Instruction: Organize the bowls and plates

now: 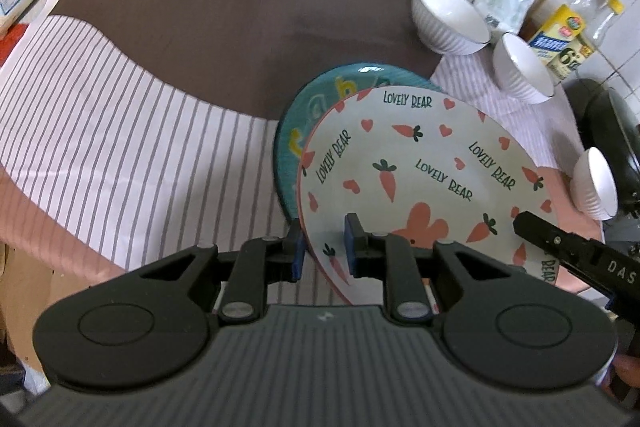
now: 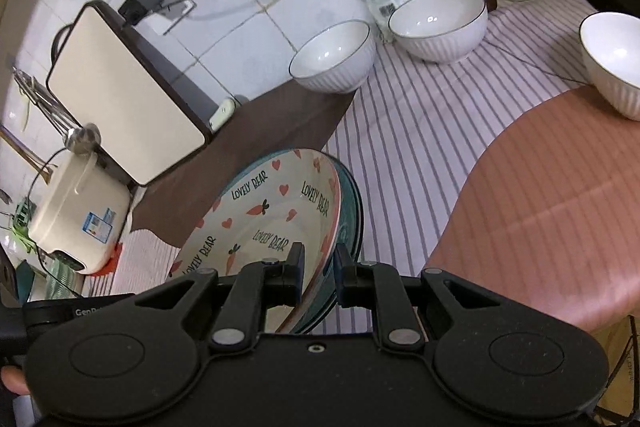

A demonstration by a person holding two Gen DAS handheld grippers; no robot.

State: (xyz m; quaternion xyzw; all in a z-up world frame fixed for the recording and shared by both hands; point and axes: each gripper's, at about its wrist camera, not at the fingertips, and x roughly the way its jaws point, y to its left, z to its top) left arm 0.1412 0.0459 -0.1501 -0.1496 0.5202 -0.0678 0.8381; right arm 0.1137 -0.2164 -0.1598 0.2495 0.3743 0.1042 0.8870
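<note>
Both grippers pinch the carrot plate (image 1: 420, 163) by opposite rims: left gripper (image 1: 323, 247) fingers clamp one edge, right gripper (image 2: 318, 269) fingers the other, maybe the teal plate (image 1: 320, 95) under it too. Uneven tilt could slide the plates apart. Three white bowls (image 2: 334, 57) crowd the table's (image 2: 540, 195) far edge; the striped middle's free.

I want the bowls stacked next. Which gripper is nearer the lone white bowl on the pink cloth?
Right. The right gripper holds the carrot plate on the side toward that bowl; the left gripper grips the plate's far edge.
</note>
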